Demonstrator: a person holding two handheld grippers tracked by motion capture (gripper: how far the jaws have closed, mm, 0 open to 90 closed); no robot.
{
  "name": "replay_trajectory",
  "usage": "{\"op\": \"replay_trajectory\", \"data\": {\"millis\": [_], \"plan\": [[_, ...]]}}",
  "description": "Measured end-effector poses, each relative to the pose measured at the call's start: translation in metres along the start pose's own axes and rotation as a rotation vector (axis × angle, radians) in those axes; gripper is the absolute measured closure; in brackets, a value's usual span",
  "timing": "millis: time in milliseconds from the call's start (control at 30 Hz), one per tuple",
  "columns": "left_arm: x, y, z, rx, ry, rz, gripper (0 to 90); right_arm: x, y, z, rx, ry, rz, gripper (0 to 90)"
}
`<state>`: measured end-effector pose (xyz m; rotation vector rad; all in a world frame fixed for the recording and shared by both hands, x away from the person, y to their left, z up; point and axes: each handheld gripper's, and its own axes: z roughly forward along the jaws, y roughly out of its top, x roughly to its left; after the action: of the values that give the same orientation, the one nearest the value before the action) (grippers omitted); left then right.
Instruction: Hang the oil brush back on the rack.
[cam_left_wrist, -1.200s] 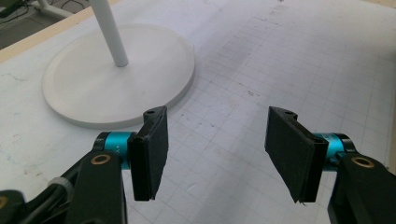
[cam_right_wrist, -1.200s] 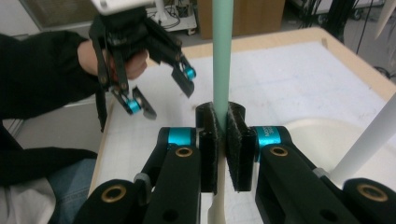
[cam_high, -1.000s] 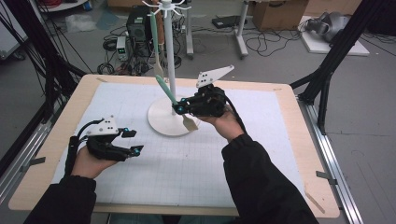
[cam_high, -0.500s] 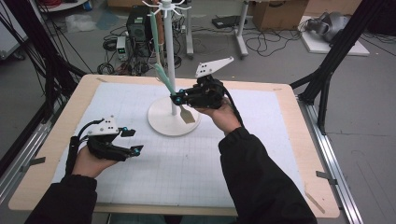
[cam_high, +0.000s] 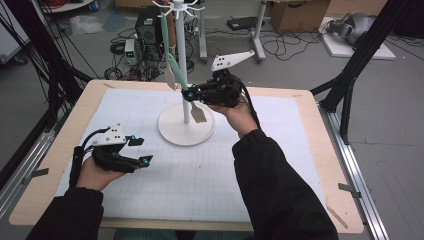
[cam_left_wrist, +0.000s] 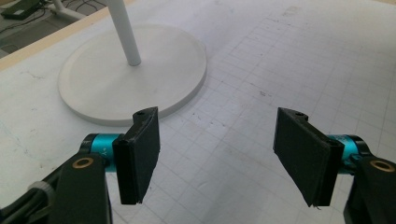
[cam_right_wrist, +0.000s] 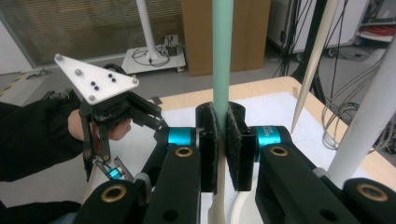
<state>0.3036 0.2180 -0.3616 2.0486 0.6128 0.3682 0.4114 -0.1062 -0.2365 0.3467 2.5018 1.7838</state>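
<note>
The mint-green spatula (cam_right_wrist: 222, 56) stands nearly upright in the right gripper (cam_high: 192, 93), whose jaws are clamped on its smooth handle; its long axis runs up toward the hooks (cam_high: 176, 6) atop the white stand (cam_high: 186, 131), the pale flat blade (cam_high: 198, 114) hanging below the jaws, just above the round base. The stand's slim matte pole rises just beside this gripper, so a hook looks the likely goal. The left gripper (cam_high: 140, 150) rests well apart over the gridded mat (cam_high: 210, 185), its ribbed black pads (cam_left_wrist: 301, 154) spread on nothing after just opening wider.
</note>
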Motion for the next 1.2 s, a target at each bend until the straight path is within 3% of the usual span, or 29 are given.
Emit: {"op": "replay_trajectory", "data": {"millis": [600, 967, 1200], "plan": [[0.001, -0.003, -0.001, -0.002, 0.009, -0.009, 30.9, -0.008, 0.035, -0.008, -0.028, -0.05, -0.015, 84.4], [0.002, -0.003, 0.0, 0.003, 0.012, -0.003, 30.2, -0.02, 0.049, -0.015, -0.048, -0.064, 0.035, 84.4], [0.001, -0.003, 0.0, 0.0, 0.011, 0.0, 30.2, -0.025, 0.048, -0.015, -0.05, -0.073, 0.051, 84.4]]}}
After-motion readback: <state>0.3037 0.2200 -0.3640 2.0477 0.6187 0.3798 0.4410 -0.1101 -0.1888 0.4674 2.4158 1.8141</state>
